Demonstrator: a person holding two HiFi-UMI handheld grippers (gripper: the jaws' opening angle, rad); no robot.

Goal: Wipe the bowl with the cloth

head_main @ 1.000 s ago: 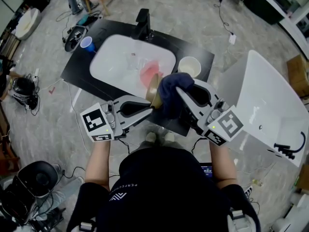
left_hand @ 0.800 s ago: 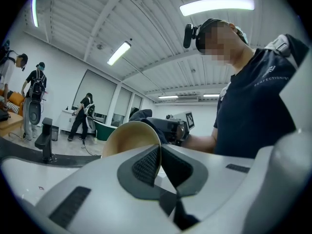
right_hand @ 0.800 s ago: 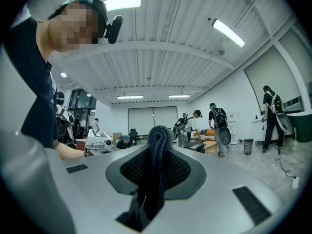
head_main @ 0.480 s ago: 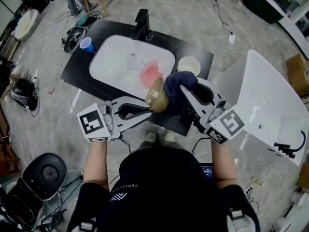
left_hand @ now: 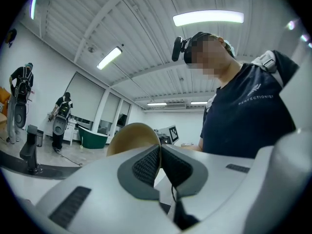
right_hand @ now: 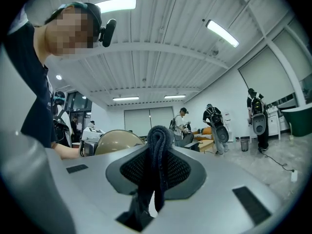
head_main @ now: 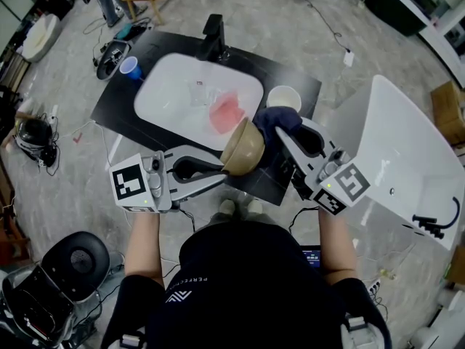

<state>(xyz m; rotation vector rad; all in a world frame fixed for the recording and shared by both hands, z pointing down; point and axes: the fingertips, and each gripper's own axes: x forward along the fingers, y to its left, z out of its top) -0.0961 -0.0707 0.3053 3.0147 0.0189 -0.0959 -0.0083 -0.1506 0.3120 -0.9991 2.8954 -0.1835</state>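
Observation:
A tan bowl (head_main: 243, 146) hangs in the air above the black counter's front edge, tipped on its side with its rounded outside facing up. My left gripper (head_main: 221, 167) is shut on its rim; the rim shows between the pads in the left gripper view (left_hand: 135, 136). A dark blue cloth (head_main: 280, 126) is bunched just right of the bowl, touching it. My right gripper (head_main: 275, 131) is shut on that cloth, which stands pinched between the pads in the right gripper view (right_hand: 157, 152). The bowl (right_hand: 117, 141) appears there to the left.
A white sink basin (head_main: 174, 93) sits in the black counter with a pink item (head_main: 227, 112) in it and a black faucet (head_main: 213, 33) behind. A white cup (head_main: 285, 99) stands right of the basin, a blue cup (head_main: 131, 67) left. A white bathtub (head_main: 407, 166) is at right.
The bowl has turned from edge-on to showing its rounded outside and risen slightly. The cloth has slid to the right, off the bowl's front. The left gripper has shifted left.

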